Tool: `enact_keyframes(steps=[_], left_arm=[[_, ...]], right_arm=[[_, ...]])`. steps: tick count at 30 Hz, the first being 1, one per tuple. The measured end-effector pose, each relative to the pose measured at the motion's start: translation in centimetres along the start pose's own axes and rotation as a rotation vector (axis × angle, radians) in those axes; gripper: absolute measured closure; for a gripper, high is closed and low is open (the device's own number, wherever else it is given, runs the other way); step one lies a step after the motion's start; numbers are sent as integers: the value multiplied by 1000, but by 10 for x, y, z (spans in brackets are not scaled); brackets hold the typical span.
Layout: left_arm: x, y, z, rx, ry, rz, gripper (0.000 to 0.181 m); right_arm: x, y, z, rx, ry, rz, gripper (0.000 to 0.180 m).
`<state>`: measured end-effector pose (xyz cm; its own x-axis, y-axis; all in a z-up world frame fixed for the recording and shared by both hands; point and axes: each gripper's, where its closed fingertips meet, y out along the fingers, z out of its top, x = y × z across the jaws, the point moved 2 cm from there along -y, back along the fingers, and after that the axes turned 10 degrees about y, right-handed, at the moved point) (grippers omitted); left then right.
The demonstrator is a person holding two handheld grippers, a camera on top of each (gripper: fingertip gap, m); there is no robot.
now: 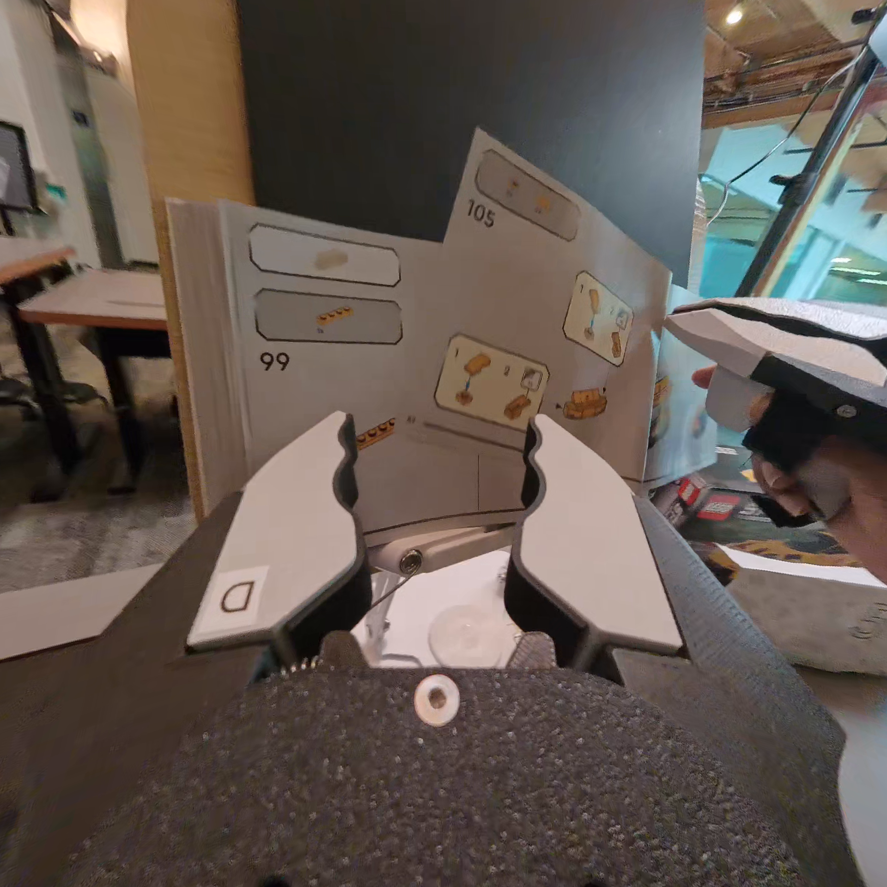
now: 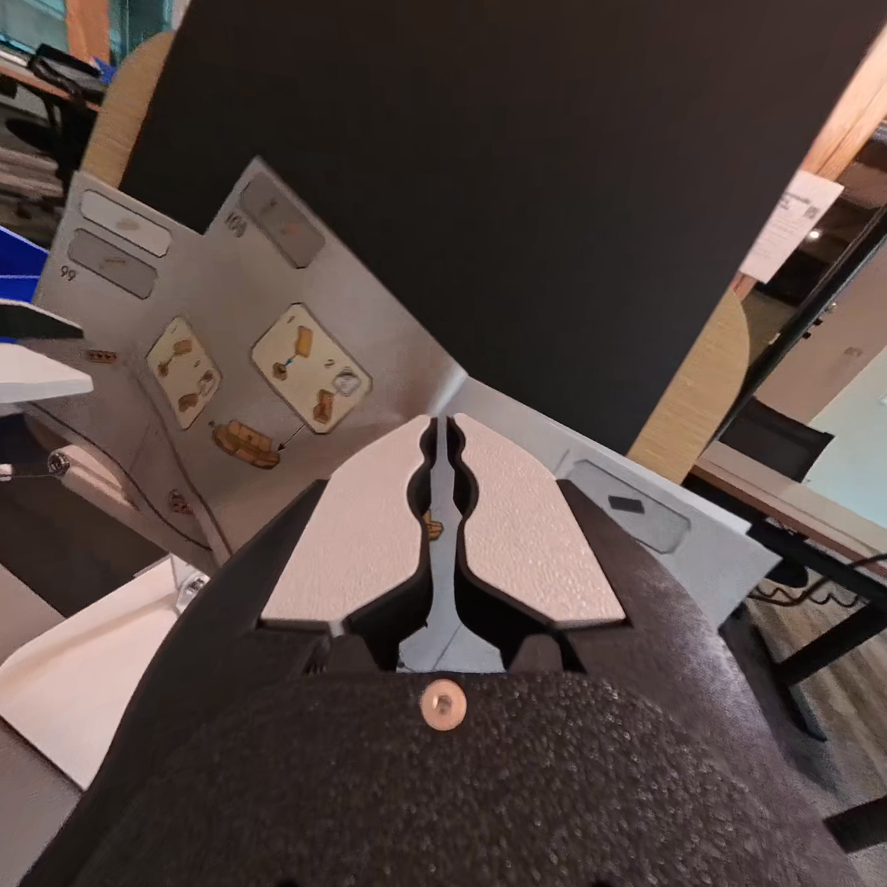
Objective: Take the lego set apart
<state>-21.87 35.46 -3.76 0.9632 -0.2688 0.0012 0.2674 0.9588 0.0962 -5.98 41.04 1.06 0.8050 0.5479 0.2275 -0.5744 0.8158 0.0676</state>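
Note:
No built lego model shows in either view. An open instruction booklet (image 1: 413, 307) stands upright on a white holder (image 1: 451, 547) straight ahead of my left gripper (image 1: 440, 425), which is open and empty just short of the pages. One page (image 1: 552, 269) is lifted and curled. My right gripper (image 2: 442, 421) has its jaws almost together in front of the booklet's (image 2: 216, 297) right-hand pages. I cannot tell whether a page edge is between them. It also shows in the left wrist view (image 1: 672, 322), held by a hand (image 1: 811, 485) at the booklet's right edge. The left gripper shows at the left edge of the right wrist view (image 2: 86, 357).
A lego box (image 1: 720, 509) lies on the table at the right behind a white block (image 1: 806, 619). A dark panel (image 1: 470, 105) stands behind the booklet. A clear disc (image 1: 465, 633) lies under the left gripper. Desks (image 1: 96, 307) stand at the far left.

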Motion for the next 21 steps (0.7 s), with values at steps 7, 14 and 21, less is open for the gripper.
enact_keyframes(steps=[7,14,21], left_arm=[[19,15,-6,-33,5,-119,123],[42,23,-7,-50,25,-180,125],[70,30,-10,-71,62,-246,125]], right_arm=[[2,2,-12,-38,41,19,176],[1,-16,-3,-3,101,43,171],[-17,-33,16,47,177,120,139]])
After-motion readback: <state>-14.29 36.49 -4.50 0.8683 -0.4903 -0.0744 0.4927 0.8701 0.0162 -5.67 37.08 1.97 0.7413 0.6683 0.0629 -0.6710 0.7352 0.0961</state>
